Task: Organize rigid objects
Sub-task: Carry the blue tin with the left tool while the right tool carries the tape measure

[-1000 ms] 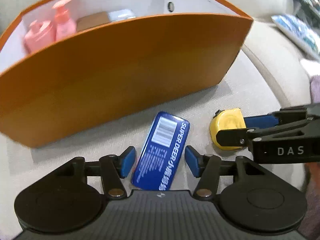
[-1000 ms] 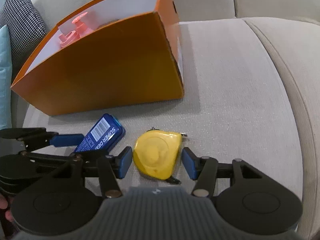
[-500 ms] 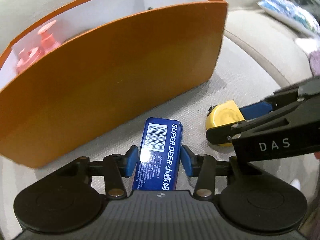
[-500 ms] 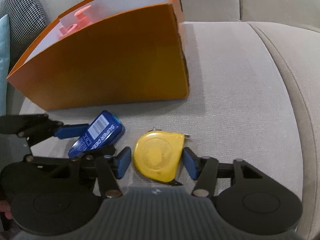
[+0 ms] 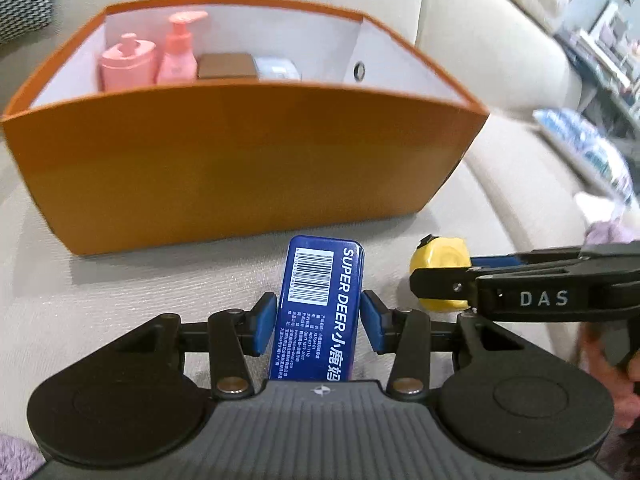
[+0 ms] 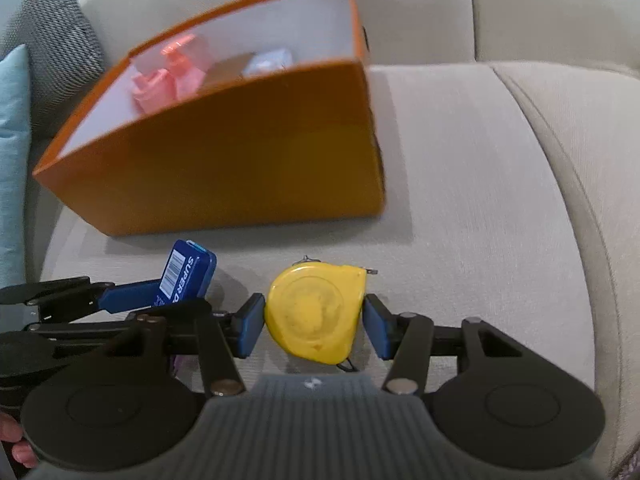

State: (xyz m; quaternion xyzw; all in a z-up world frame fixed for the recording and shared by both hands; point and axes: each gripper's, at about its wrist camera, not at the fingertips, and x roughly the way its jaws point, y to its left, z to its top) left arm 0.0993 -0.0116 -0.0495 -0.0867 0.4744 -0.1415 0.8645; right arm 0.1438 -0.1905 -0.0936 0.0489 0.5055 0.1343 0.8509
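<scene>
Rigid objects sit on a beige sofa cushion (image 6: 480, 208), and the largest of them is the orange box (image 5: 240, 168), open at the top with a white lining. It stands on the cushion beyond both grippers. Inside it, toward its left end in the left wrist view, are two pink pump bottles (image 5: 128, 62), then a brown box (image 5: 226, 66) and a pale packet (image 5: 278, 69) side by side along the far wall. A grey patterned pillow (image 6: 52, 52) and a teal pillow (image 6: 12, 152) lie to the left of the box in the right wrist view.

Nearer the cameras, the left gripper (image 5: 318, 326) clamps a blue tin (image 5: 320, 304) printed with a barcode and "SUPER DEER"; its blue pads press both long sides, its jaws having just closed on it. In the right wrist view the tin's far end is tilted up off the cushion, just in front of the box's near wall.

The right gripper (image 6: 314, 326) has its blue pads against both sides of a yellow tape measure (image 6: 314, 312), gripping it; the tape measure lies beside the tin, to its right, apart from it. Whether it still touches the cushion I cannot tell.
</scene>
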